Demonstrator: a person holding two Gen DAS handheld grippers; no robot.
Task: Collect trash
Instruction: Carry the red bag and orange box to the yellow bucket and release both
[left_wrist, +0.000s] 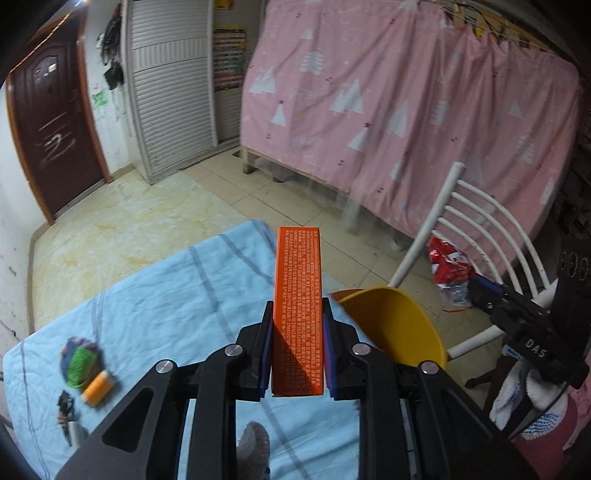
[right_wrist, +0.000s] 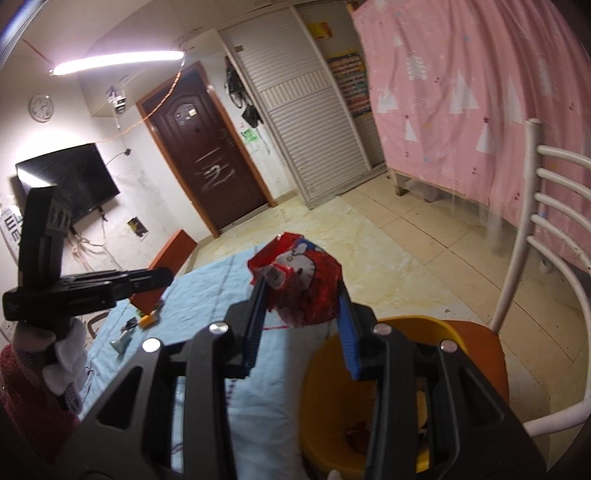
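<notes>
My left gripper (left_wrist: 297, 308) is shut on a long orange box (left_wrist: 298, 295) printed with white text, held above the blue-covered table (left_wrist: 166, 302). My right gripper (right_wrist: 301, 286) is shut on a crumpled red cartoon snack bag (right_wrist: 299, 277), held above the table edge beside a yellow bin (right_wrist: 332, 398). The yellow bin (left_wrist: 395, 325) stands on the chair seat to the right of the table. In the left wrist view the red bag (left_wrist: 450, 269) and right gripper (left_wrist: 480, 291) show at the right. In the right wrist view the left gripper (right_wrist: 162, 277) and orange box (right_wrist: 162, 266) show at the left.
A green-and-purple round object (left_wrist: 79, 360), a small orange piece (left_wrist: 96, 387) and dark scraps (left_wrist: 64, 404) lie on the table's left. A white metal chair (left_wrist: 476, 221) with an orange seat (right_wrist: 484, 339) holds the bin. Pink curtain (left_wrist: 406, 110), brown door (left_wrist: 51, 129) and tiled floor beyond.
</notes>
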